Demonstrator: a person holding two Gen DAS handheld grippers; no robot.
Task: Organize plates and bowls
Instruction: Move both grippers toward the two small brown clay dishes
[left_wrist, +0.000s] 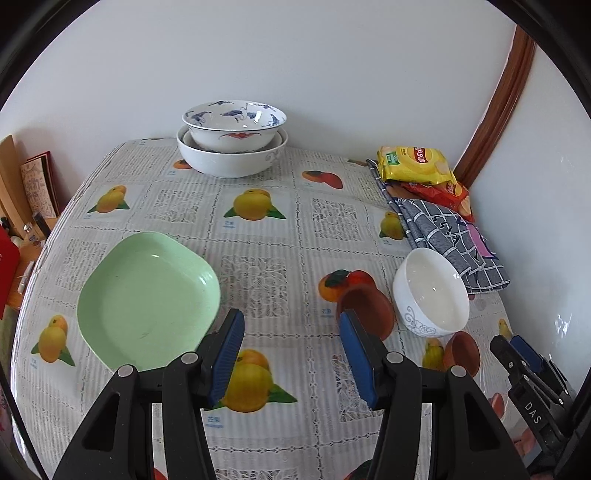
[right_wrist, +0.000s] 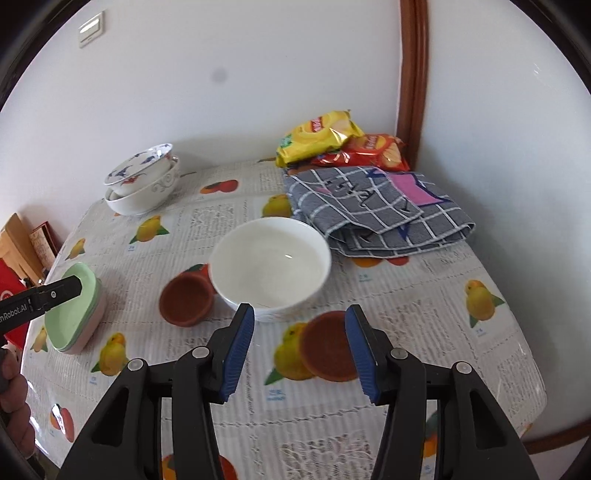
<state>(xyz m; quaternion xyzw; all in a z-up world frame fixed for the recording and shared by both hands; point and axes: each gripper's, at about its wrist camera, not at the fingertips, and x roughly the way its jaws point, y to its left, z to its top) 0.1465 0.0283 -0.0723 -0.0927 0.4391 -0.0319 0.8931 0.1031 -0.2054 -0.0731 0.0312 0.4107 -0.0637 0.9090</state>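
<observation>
My left gripper is open over the fruit-print tablecloth, nothing between its blue pads. A green plate lies just left of it. At the back, a blue-patterned bowl sits nested in a white bowl. My right gripper is also open and empty, just in front of a small white bowl. A brown dish lies left of that bowl. Another brown dish lies partly under the right finger. The green plate tops a short stack with a pink one beneath.
Yellow chips and a red packet rest on a folded grey checked cloth in the back right corner by a wooden door frame. Books and a red box stand off the table's left edge. White walls close the back and right.
</observation>
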